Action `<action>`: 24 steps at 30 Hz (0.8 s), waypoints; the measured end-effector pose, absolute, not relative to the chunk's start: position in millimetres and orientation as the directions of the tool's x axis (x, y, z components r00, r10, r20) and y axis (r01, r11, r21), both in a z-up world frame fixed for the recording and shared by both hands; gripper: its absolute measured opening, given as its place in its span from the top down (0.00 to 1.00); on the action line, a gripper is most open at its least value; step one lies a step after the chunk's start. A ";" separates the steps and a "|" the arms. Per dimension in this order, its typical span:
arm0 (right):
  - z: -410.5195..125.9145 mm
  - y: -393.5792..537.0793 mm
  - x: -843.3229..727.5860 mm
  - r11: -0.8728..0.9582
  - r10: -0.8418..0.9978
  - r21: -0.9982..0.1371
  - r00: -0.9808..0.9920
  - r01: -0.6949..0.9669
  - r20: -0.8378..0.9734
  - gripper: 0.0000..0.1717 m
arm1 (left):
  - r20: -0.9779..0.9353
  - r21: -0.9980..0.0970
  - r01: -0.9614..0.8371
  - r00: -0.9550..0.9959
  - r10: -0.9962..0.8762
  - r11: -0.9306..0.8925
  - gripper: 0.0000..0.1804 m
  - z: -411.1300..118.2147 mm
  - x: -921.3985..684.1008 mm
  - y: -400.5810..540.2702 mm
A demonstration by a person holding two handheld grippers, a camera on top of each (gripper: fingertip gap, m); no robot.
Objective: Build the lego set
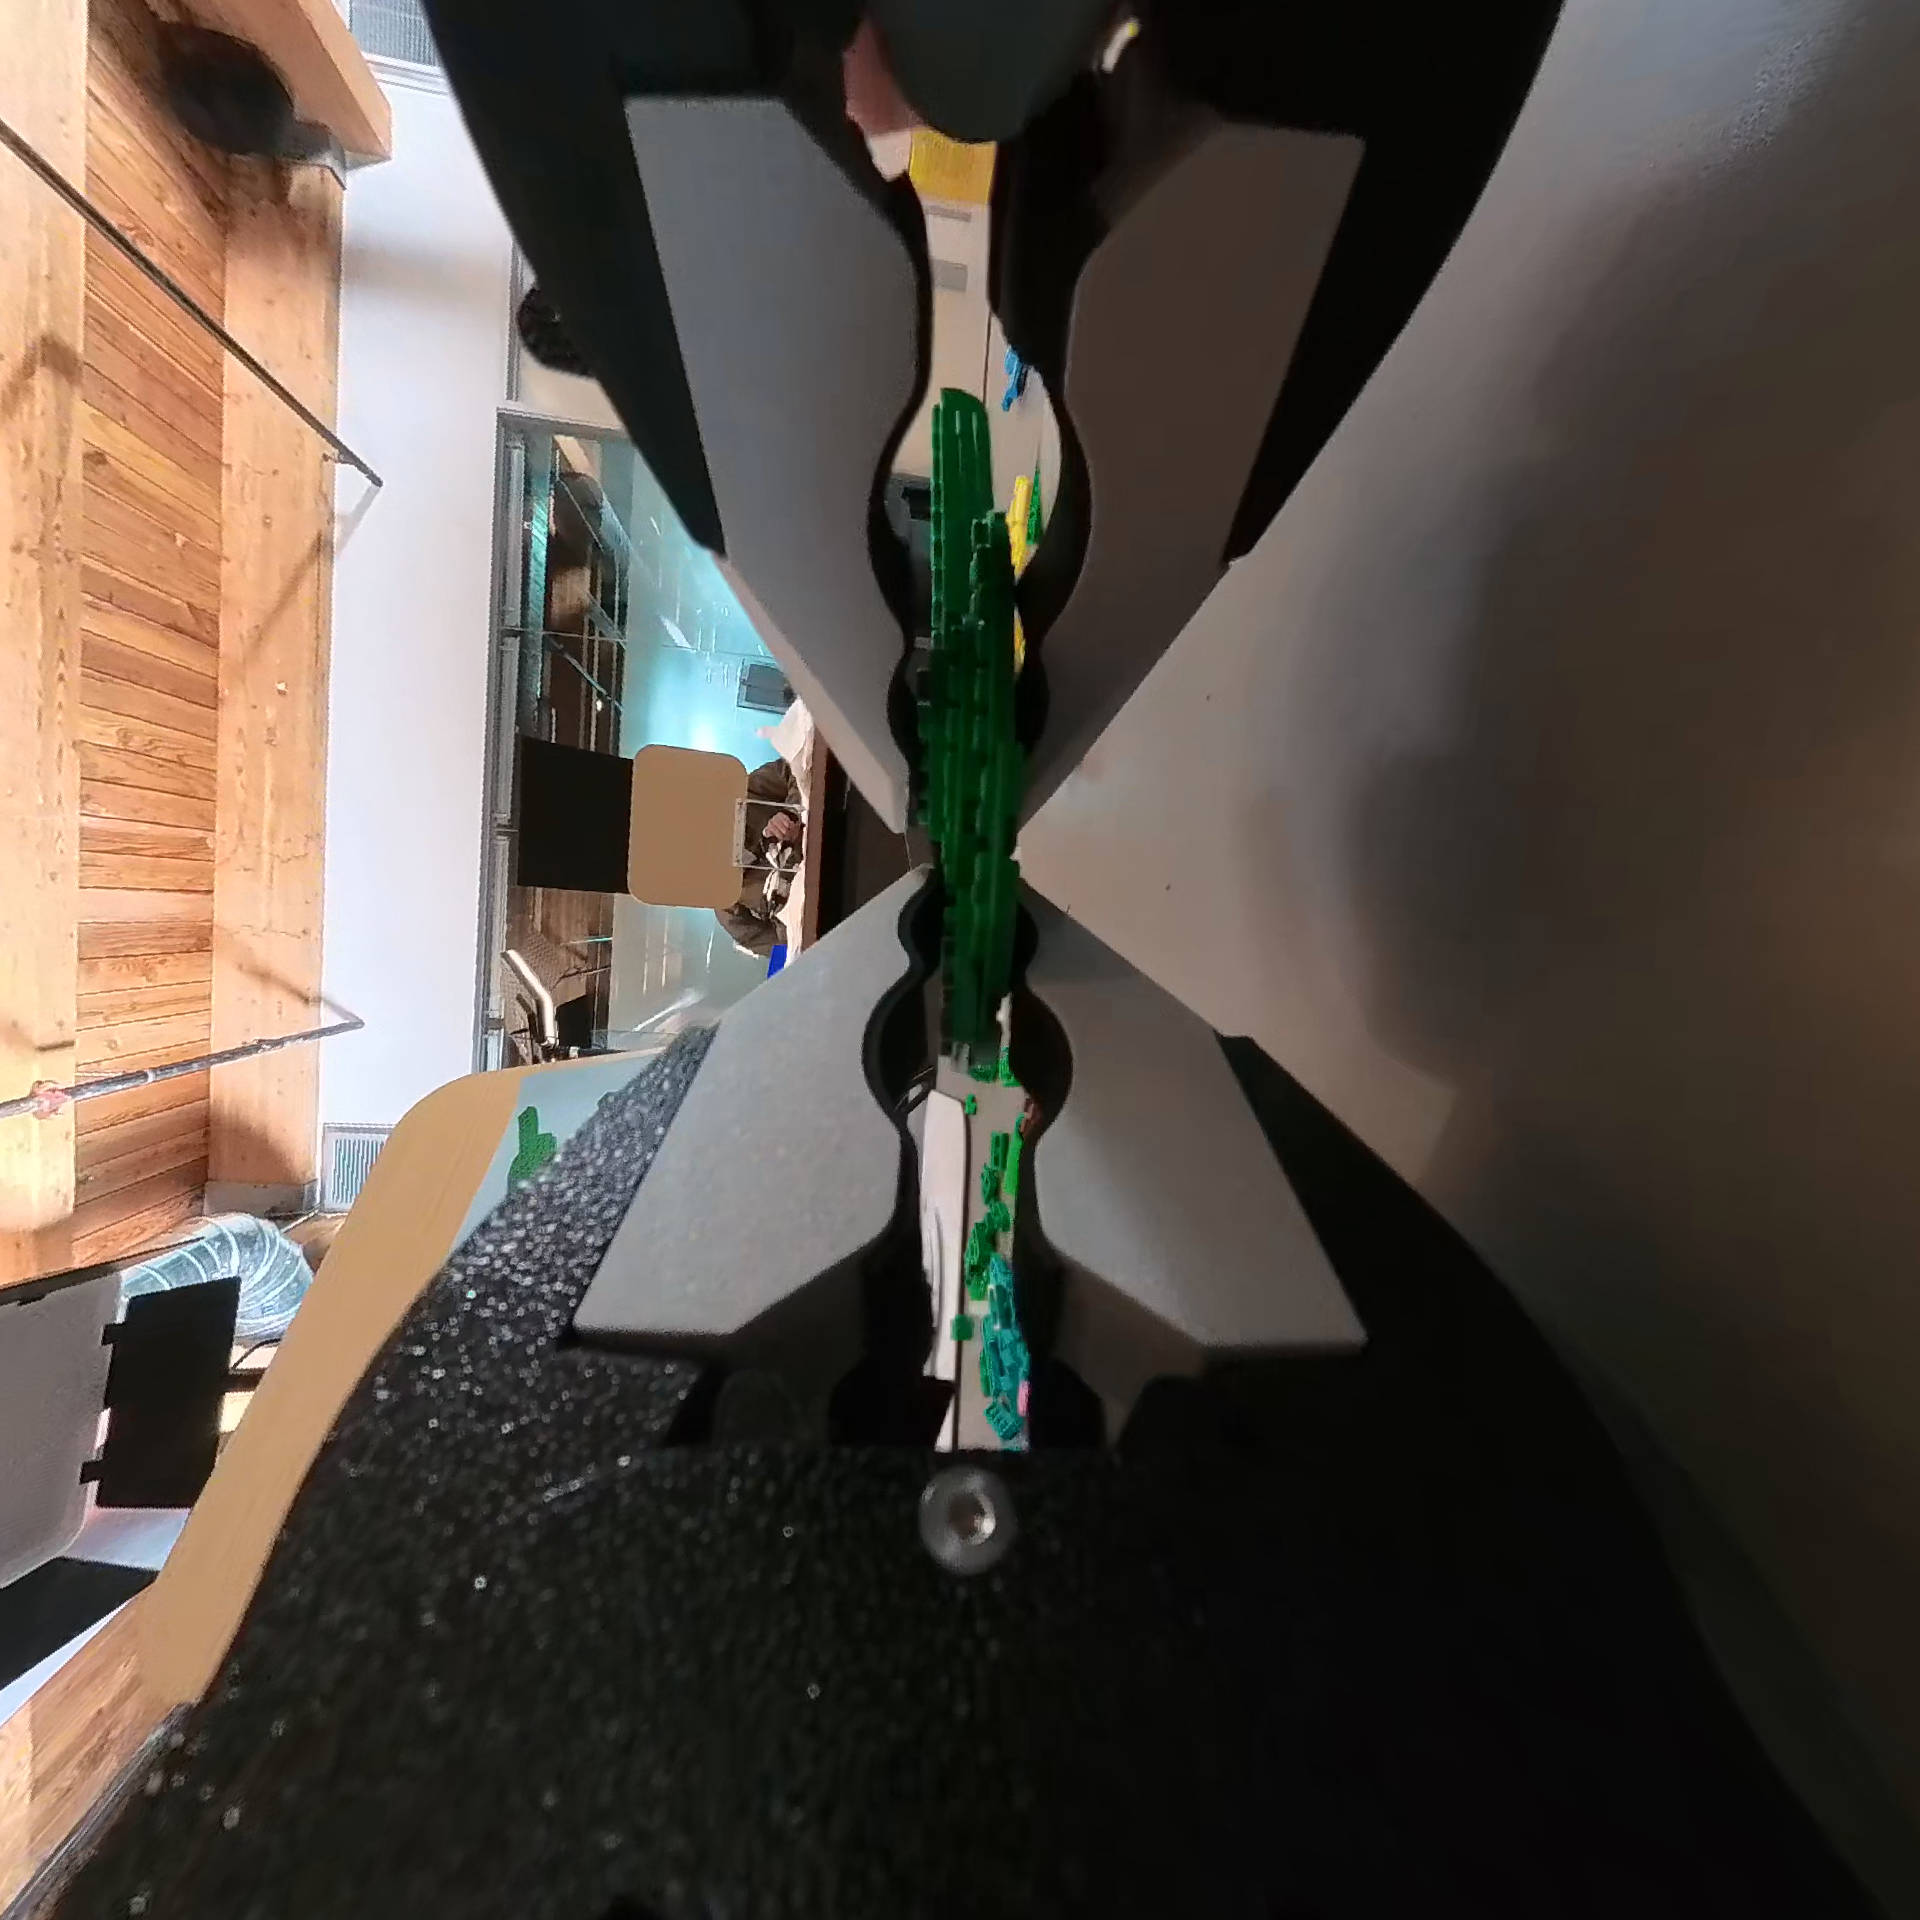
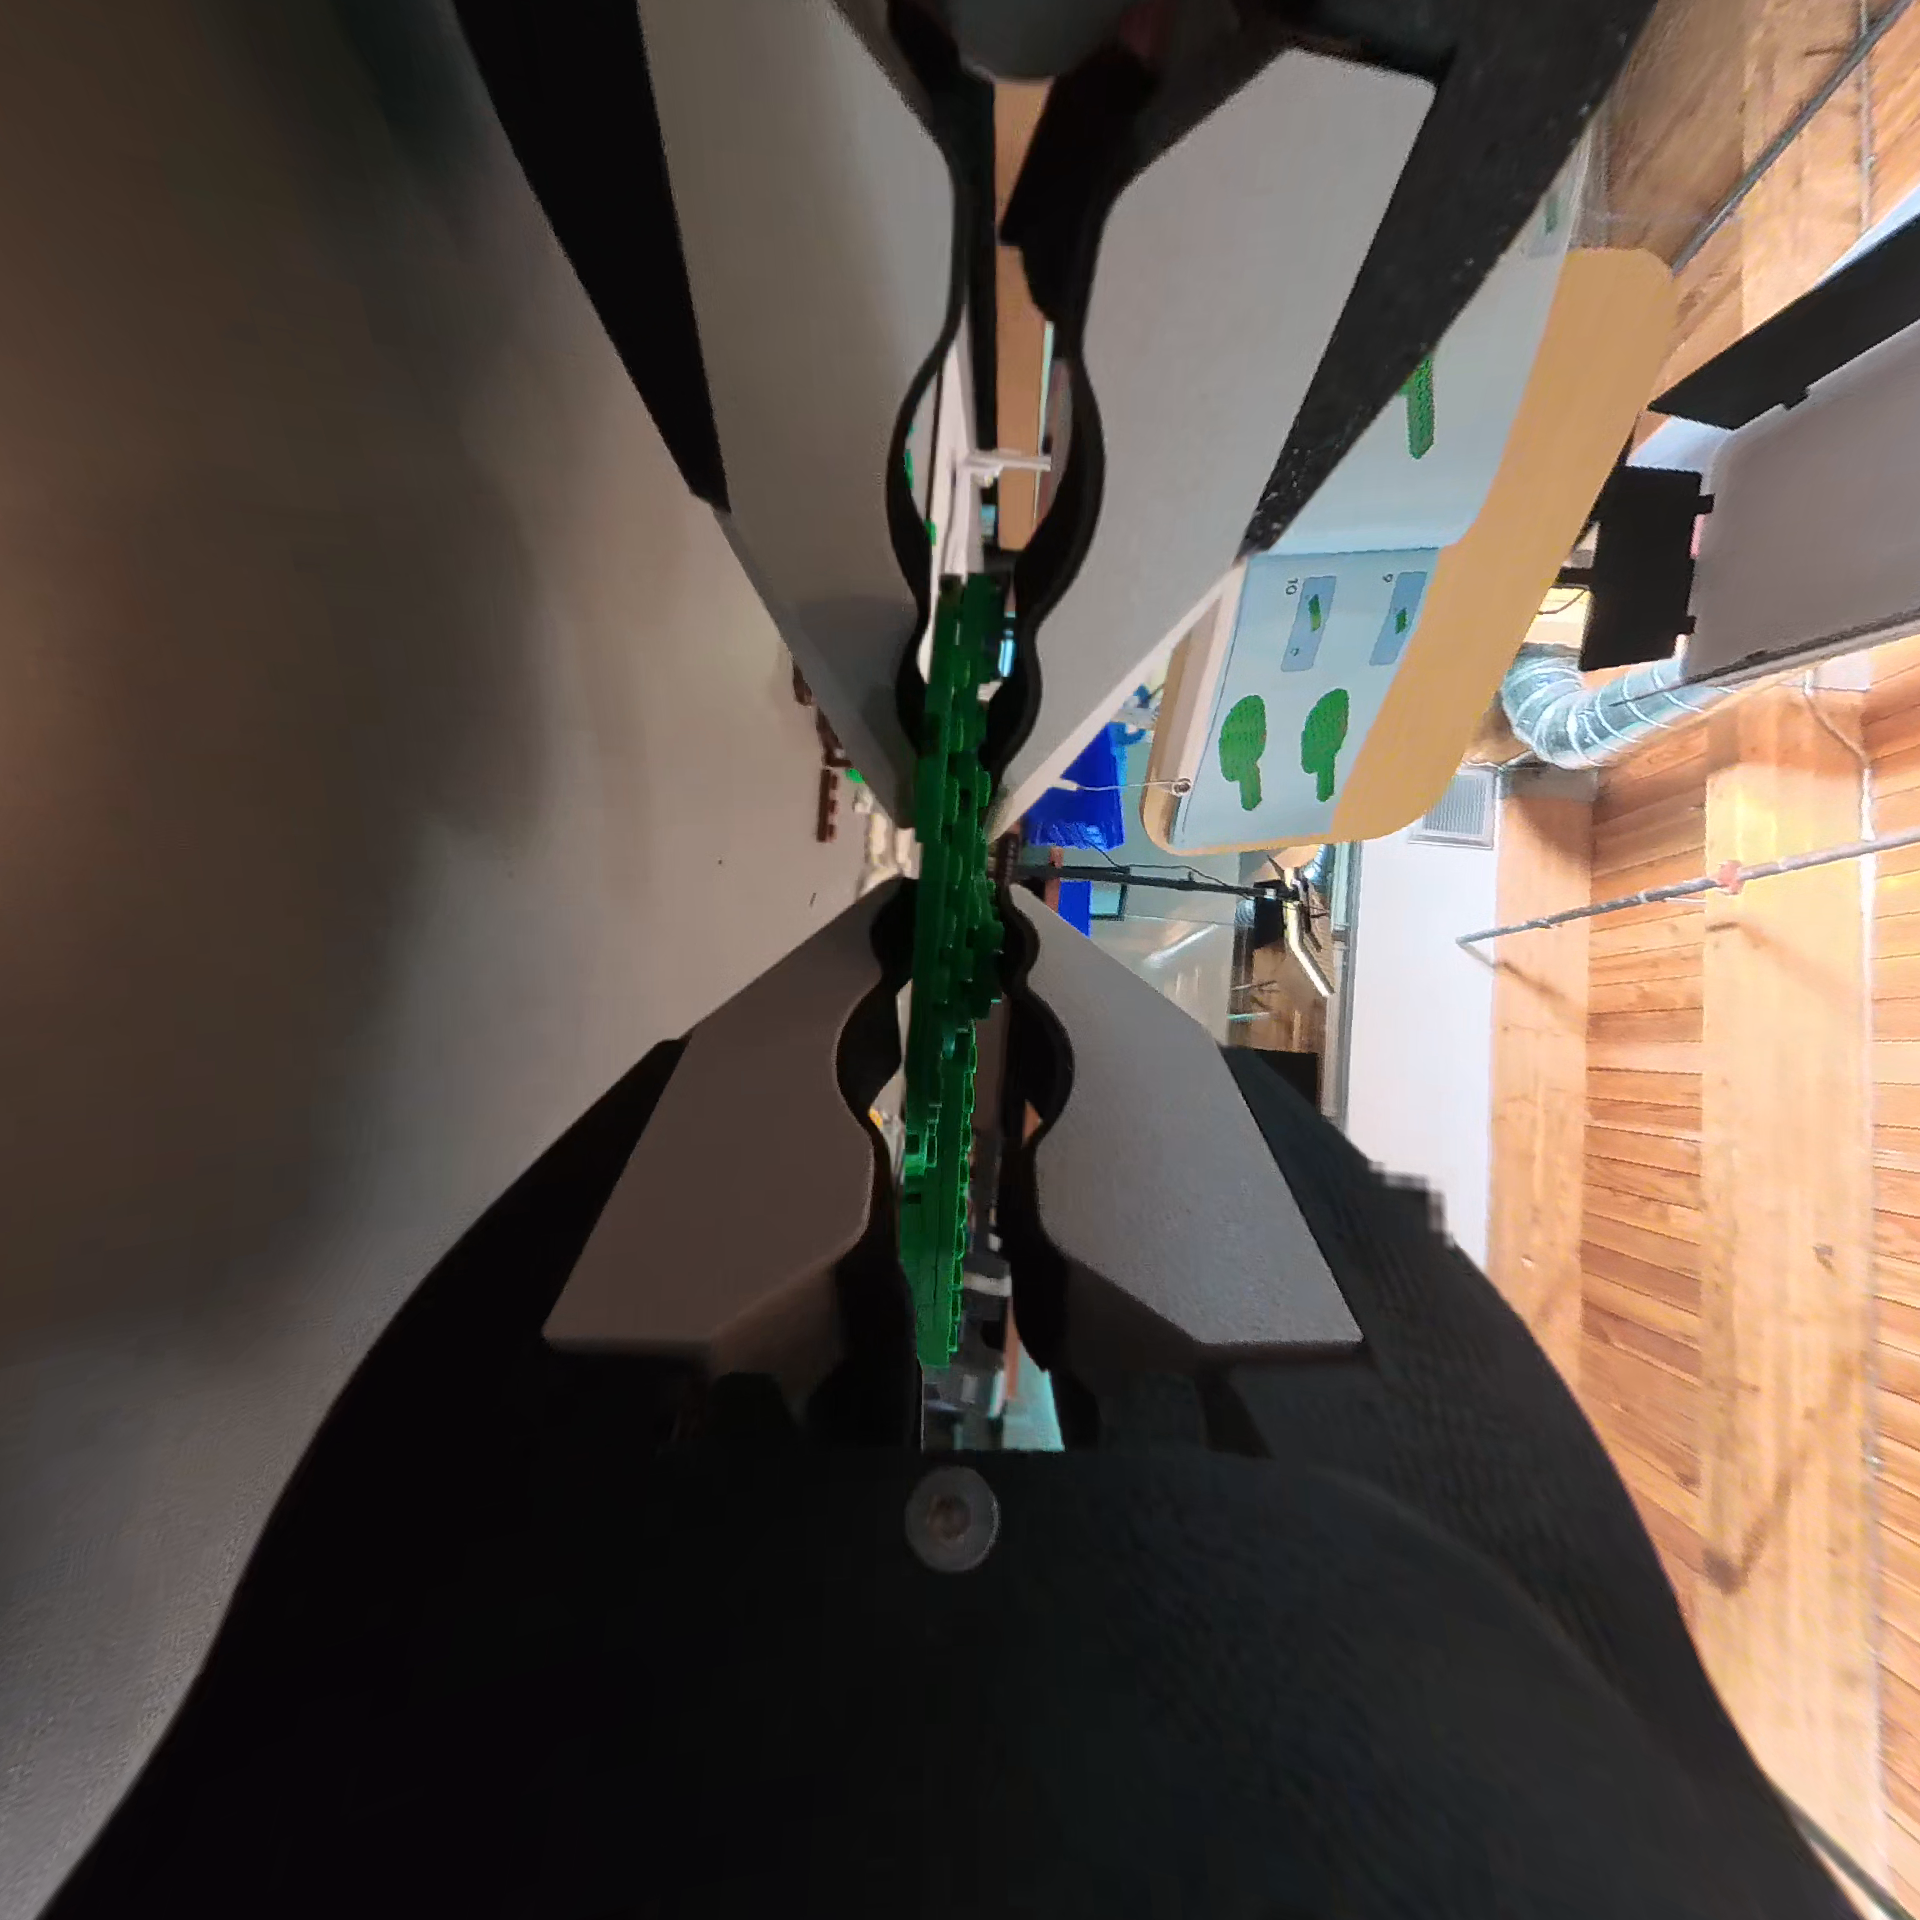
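Right now both hand-held grippers pinch the same thing: a flat green plate of toy bricks (image 1: 971,790), seen edge-on and standing on its side.

Left hand-held gripper (image 1: 971,862): its grey fingers (image 1: 831,727) are pressed onto the green brick plate from both sides, and the black wavy pads touch its studs. Past the plate, many small loose bricks (image 1: 997,1299) in green, teal and yellow lie on the pale tabletop (image 1: 1558,727). Far off by the tabletop's edge stands a tan board (image 1: 681,821), and a person sits behind it.

Right hand-held gripper (image 2: 961,862): its fingers (image 2: 821,675) also squeeze the green brick plate (image 2: 951,935), one pad on each flat side. Some small brown bricks (image 2: 826,769) lie on the tabletop (image 2: 416,727) just beside the fingertips. A paper sheet with pictures of green shapes (image 2: 1288,717) sits on a tan board near the tabletop's far edge. A blue bin (image 2: 1086,790) shows behind the fingers. Wooden walls (image 2: 1714,1039) and a shiny pipe (image 2: 1600,707) are well apart from it all.
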State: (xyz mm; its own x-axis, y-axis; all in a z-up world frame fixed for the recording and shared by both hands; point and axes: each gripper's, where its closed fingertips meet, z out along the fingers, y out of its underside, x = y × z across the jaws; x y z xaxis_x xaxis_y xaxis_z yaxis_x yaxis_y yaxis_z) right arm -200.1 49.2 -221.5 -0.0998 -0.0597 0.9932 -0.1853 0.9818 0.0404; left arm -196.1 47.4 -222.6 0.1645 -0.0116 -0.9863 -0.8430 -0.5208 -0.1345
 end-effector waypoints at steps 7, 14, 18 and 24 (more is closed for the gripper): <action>-226.4 50.8 -200.3 0.986 -0.053 0.030 -0.137 -0.162 0.989 0.93 | -0.988 -0.108 -0.841 0.151 -0.037 -0.530 0.97 -226.6 -196.4 48.0; -228.4 50.6 -197.9 0.965 -0.144 0.122 -0.080 -0.233 0.986 0.93 | -0.983 -0.131 -0.853 0.179 -0.046 -0.505 0.97 -229.0 -192.4 49.4; -228.8 50.1 -199.1 0.972 -0.057 0.029 -0.116 -0.232 0.992 0.93 | -0.981 -0.138 -0.855 0.187 -0.049 -0.501 0.97 -229.5 -193.4 49.1; -231.7 49.0 -200.3 0.960 0.120 -0.170 -0.223 -0.223 0.967 0.93 | -0.976 -0.201 -0.875 0.216 0.015 -0.441 0.87 -220.4 -189.8 49.5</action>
State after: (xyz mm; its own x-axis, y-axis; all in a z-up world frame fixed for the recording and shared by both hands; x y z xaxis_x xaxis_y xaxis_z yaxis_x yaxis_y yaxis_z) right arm -200.3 49.0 -231.7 -0.2234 0.1197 0.9674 -0.2225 0.9600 -0.1702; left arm -189.8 49.5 -220.4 0.2161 0.0154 -0.9763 -0.8747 -0.4412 -0.2006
